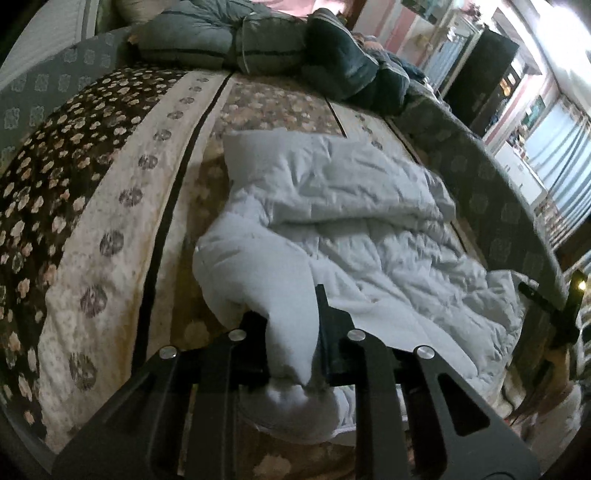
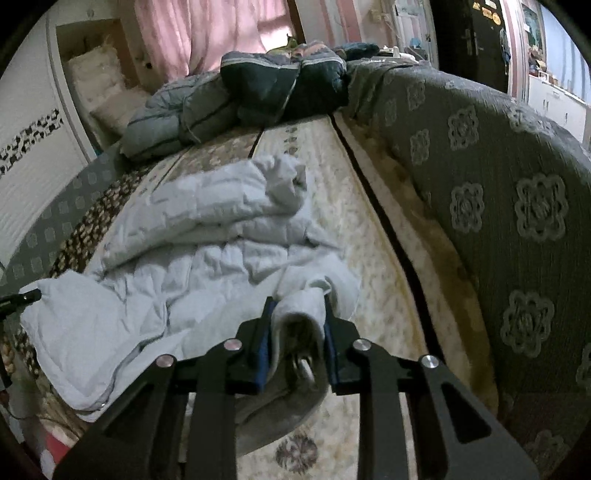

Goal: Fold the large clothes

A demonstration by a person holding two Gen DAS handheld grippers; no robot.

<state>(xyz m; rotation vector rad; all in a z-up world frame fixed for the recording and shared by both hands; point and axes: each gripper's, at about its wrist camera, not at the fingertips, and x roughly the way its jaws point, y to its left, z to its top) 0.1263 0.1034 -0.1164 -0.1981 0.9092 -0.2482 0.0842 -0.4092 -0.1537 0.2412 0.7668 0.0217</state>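
A large pale padded garment (image 1: 351, 221) lies crumpled on a floral bed cover (image 1: 110, 221). In the left wrist view my left gripper (image 1: 291, 321) is shut on a bunched near corner of it, and the fabric hangs lifted between the pads. The right wrist view shows the same garment (image 2: 184, 258), with my right gripper (image 2: 298, 306) shut on a rolled edge at its other near corner, held up off the floral cover (image 2: 369, 221). A dark finger tip (image 2: 22, 297) at the garment's far left corner looks like the other gripper.
Dark padded jackets (image 1: 258, 40) are piled at the far end of the bed (image 2: 277, 85). A grey patterned spread (image 2: 498, 184) covers the bed's right side. Pink curtains (image 2: 207, 33) and a dark door (image 1: 480, 74) stand beyond.
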